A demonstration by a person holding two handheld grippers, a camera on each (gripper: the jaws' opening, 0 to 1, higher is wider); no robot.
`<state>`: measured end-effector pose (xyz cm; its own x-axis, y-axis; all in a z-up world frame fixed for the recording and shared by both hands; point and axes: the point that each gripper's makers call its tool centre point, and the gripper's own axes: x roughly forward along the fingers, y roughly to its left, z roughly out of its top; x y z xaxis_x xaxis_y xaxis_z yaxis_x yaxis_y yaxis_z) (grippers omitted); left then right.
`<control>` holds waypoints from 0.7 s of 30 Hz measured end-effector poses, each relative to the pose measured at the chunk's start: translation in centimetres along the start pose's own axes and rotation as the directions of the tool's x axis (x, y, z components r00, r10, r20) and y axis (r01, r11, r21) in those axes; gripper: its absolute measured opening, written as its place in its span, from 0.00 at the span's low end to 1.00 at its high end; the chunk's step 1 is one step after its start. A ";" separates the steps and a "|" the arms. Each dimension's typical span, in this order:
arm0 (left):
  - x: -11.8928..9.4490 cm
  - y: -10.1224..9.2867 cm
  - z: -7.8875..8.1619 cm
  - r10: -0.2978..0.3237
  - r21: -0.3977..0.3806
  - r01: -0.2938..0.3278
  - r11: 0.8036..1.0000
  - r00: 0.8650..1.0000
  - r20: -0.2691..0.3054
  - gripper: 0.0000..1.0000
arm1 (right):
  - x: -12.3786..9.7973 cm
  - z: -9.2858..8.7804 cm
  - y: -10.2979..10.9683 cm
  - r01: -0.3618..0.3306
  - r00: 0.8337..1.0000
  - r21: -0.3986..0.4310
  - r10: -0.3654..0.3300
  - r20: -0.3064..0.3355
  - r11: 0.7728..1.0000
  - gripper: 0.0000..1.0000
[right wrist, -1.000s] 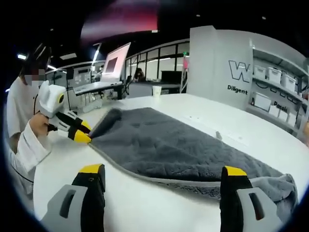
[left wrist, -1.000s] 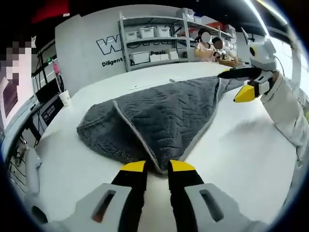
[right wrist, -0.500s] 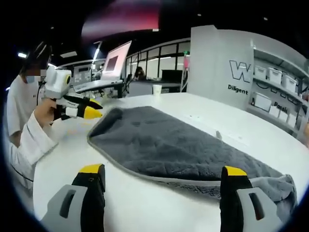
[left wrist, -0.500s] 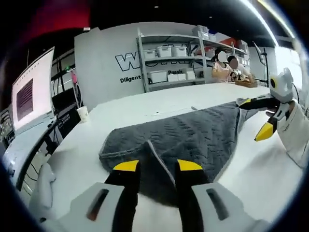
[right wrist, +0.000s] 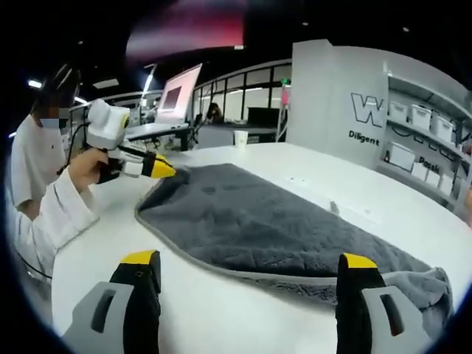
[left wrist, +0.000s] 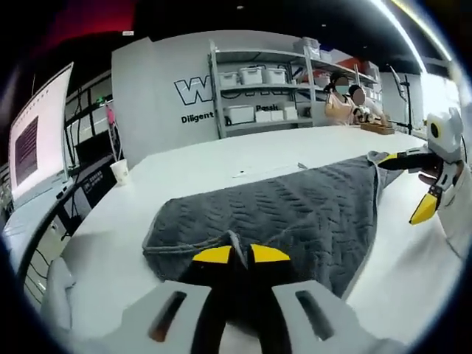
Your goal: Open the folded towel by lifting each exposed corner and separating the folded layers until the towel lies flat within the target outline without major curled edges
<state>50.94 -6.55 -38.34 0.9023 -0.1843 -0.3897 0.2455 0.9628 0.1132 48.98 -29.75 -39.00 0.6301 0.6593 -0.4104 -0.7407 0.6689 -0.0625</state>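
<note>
My left claw [left wrist: 241, 255] hides the towel [left wrist: 295, 214] corner between its tips; the wall lettering [right wrist: 366, 110] runs cut off behind shelving [right wrist: 424, 140], and the towel's far end [right wrist: 435, 284] leaves frame.

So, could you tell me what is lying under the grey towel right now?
The grey towel lies on the white table, bare all round it. The left gripper pinches its near edge. Whether any target outline or folded layer lies beneath is hidden.
</note>
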 end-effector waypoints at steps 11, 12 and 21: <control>-3.0 2.4 -1.0 0.113 0.012 -0.113 0.994 0.994 -0.008 0.02 | 0.1 -0.2 0.0 -0.002 1.000 -0.002 0.002 -0.011 1.000 0.99; -3.5 2.7 -1.3 0.128 0.012 -0.128 0.992 0.992 -0.012 0.02 | 0.1 -0.2 0.1 -0.003 1.000 -0.003 0.003 -0.013 1.000 0.99; -6.7 5.9 -3.8 0.239 -0.020 -0.240 0.971 0.970 -0.045 0.02 | 0.2 -0.4 0.2 -0.009 1.000 -0.004 0.009 -0.019 1.000 0.99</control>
<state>44.97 1.08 -38.53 0.9178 0.0600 -0.3925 0.0149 0.9826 0.1849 48.81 -29.62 -39.44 0.6185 0.6587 -0.4284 -0.7474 0.6615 -0.0620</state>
